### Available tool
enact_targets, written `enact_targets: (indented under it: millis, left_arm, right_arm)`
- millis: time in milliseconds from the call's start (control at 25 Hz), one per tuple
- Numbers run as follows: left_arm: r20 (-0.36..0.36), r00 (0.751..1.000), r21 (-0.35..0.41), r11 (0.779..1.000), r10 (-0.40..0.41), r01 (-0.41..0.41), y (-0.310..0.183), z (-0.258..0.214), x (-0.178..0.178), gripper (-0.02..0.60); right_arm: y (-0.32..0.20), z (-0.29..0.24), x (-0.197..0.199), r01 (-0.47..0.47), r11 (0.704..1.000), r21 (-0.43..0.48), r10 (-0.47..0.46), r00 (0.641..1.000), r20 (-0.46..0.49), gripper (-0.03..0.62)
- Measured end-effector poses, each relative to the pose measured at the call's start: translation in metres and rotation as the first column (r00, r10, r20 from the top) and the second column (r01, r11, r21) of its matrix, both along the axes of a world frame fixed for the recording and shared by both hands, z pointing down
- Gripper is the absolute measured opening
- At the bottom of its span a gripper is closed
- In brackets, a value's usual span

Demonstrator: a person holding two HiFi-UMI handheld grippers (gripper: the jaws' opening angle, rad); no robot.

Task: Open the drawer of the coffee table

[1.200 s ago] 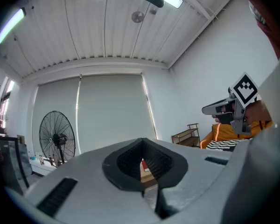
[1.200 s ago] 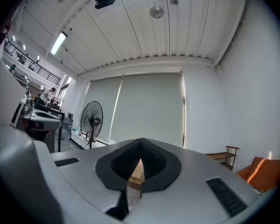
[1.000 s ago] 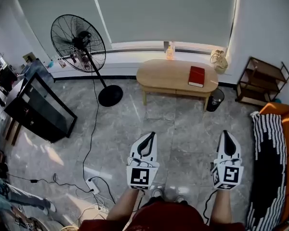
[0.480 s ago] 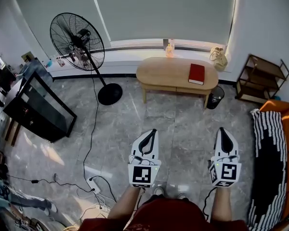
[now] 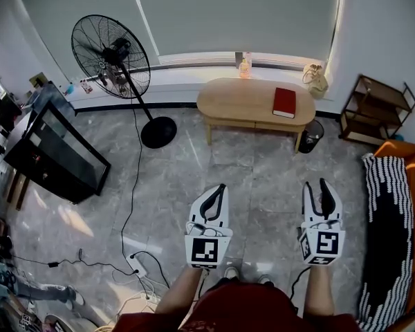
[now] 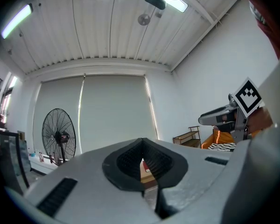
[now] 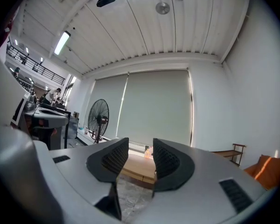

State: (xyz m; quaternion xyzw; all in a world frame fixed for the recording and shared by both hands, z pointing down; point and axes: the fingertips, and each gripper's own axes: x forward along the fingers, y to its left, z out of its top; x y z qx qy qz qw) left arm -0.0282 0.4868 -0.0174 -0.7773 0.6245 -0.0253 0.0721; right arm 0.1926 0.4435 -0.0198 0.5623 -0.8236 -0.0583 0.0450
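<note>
The oval wooden coffee table (image 5: 249, 102) stands under the window at the far side of the floor, with a red book (image 5: 284, 102) on its right end. Its front side looks flush, with nothing pulled out. Both grippers hang level over the grey floor, well short of the table and pointing at it. My left gripper (image 5: 221, 187) is shut and empty, tips touching (image 6: 142, 141). My right gripper (image 5: 315, 183) is open; its jaws have just been opening and nothing is between them. The table (image 7: 139, 168) shows through that gap (image 7: 141, 143).
A standing fan (image 5: 112, 50) with a round base (image 5: 158, 133) stands left of the table. A black glass cabinet (image 5: 59, 158) is at the left, a small black bin (image 5: 308, 142) and a wooden shelf (image 5: 373, 120) at the right. A power strip (image 5: 135, 265) with cables lies near my feet. A striped blanket (image 5: 384, 220) covers an orange sofa.
The right gripper's jaws, shut in both earlier frames, now stand apart. Both grippers have edged a little forward toward the table.
</note>
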Motion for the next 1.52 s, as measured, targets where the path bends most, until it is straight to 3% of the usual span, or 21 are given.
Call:
enact_targets:
  millis: [280, 520, 920, 1240, 1520]
  left_arm:
    - [0.006, 1.000, 0.013, 1.000, -0.009, 0.009, -0.002, 0.006, -0.019, 0.008]
    - [0.006, 1.000, 0.006, 1.000, -0.023, 0.023, -0.002, 0.014, -0.045, 0.008]
    - [-0.004, 1.000, -0.006, 1.000, -0.023, 0.023, -0.019, 0.027, -0.060, 0.008]
    - [0.006, 1.000, -0.024, 0.999, -0.029, 0.029, -0.078, 0.042, -0.062, 0.008]
    - [-0.012, 1.000, -0.034, 0.999, -0.029, 0.028, -0.168, 0.047, -0.047, 0.008]
  right_arm:
    - [-0.006, 0.012, -0.017, -0.011, 1.000, -0.023, 0.011, 1.000, 0.004, 0.209]
    - [-0.005, 0.019, -0.042, -0.006, 0.999, -0.032, 0.006, 1.000, 0.002, 0.213]
    - [-0.022, 0.034, -0.057, -0.010, 0.999, -0.053, 0.010, 1.000, 0.008, 0.213]
    - [-0.081, 0.048, -0.055, -0.015, 0.998, -0.068, 0.017, 0.999, 0.027, 0.213]
    - [-0.168, 0.055, -0.037, -0.018, 0.996, -0.086, 0.022, 0.999, 0.045, 0.213]
